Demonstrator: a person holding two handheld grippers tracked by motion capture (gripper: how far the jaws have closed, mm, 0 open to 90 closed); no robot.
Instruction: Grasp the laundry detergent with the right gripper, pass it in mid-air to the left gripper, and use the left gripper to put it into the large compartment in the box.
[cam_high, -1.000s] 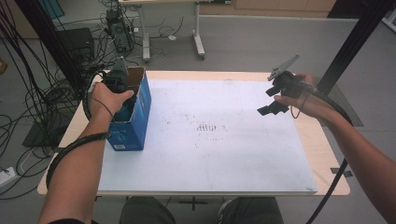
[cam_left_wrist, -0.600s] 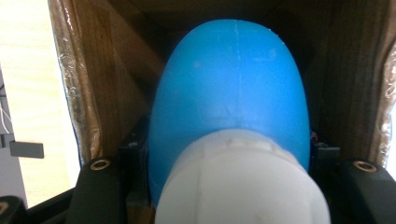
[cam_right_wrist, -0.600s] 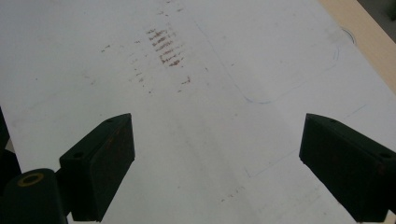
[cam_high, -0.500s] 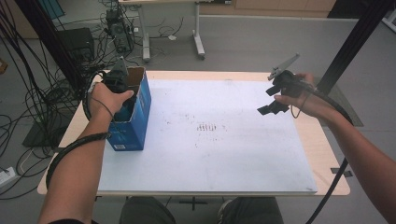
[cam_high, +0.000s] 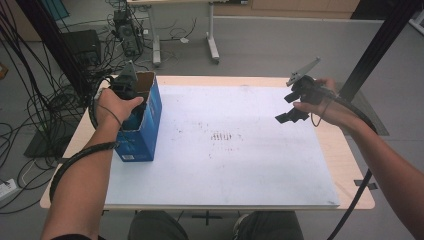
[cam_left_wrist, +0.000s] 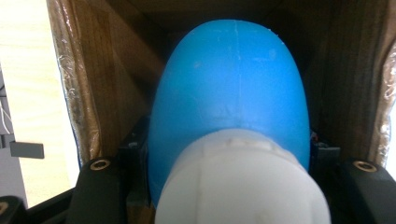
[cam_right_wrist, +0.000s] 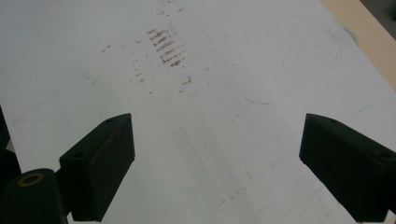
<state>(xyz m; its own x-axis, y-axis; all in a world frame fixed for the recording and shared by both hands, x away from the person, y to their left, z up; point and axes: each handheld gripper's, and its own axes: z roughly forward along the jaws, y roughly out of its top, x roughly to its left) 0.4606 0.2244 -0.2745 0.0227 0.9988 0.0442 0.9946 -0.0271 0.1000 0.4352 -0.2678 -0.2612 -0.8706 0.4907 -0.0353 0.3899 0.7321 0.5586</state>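
Left gripper view has my left tongs (cam_left_wrist: 229, 186) clamped on a smooth blue-and-white plastic bottle (cam_left_wrist: 231, 93), probably light, slippery, best held mid-body; right tongs (cam_right_wrist: 217, 163) wide, empty.

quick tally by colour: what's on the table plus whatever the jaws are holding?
Blue: 2, the cardboard box and the white-capped bottle the left gripper grips inside it
White: 1, the sheet covering the table
Total: 3
The right gripper is open, holding nothing.
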